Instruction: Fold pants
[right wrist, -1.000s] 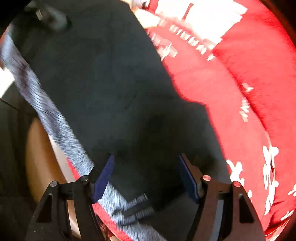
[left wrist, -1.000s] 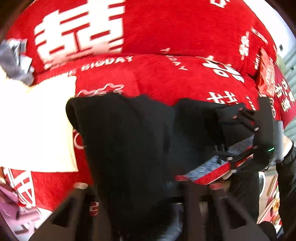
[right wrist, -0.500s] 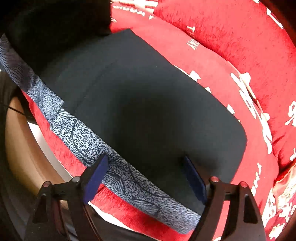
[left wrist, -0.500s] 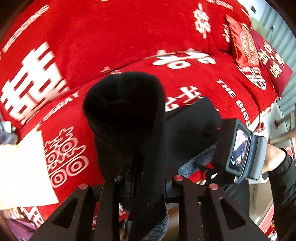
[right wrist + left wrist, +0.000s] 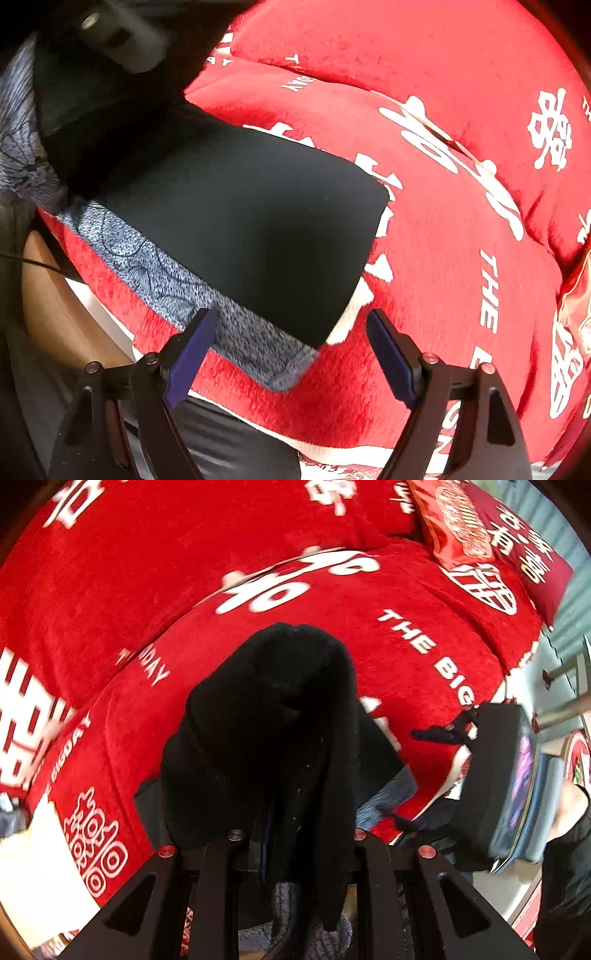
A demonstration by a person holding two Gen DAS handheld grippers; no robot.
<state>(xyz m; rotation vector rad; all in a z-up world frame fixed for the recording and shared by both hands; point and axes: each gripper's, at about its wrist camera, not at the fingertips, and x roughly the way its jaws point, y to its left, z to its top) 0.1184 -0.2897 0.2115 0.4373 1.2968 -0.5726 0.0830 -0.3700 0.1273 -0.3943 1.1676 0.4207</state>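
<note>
While a bunched fold of the black pants [image 5: 280, 738] is pinched between its fingers, the left gripper [image 5: 295, 843] is held above the red sofa cover [image 5: 424, 686], the cloth rising in a hump ahead of the fingers and draping down between them. A grey patterned waistband [image 5: 388, 797] is seen beneath and to the right of that hump; whether the fingers are closed fully on the cloth is hard to judge, since the fabric hides the pads, but a grip is read from how the cloth hangs.

From the right wrist view, the right gripper [image 5: 291, 354] is spread wide with nothing between its blue pads [image 5: 188, 354], hovering just over the waistband [image 5: 236, 325] corner near the sofa's front edge. The flat part of the pants [image 5: 251, 229] is laid on the sofa cover [image 5: 461, 258], one rounded corner toward the back cushions. A red pillow [image 5: 458, 531] is seen at the sofa's far end.

Step in hand is judged as a fold-over: one end lifted by the left, to be carried across the flat half. The task is judged as partly done. For the next move, the lifted end would need to be laid edge-to-edge on the flat panel, with the right gripper either pinning the waistband corner or kept clear. Bunched cloth may land creased, so smoothing would likely be called for.
</note>
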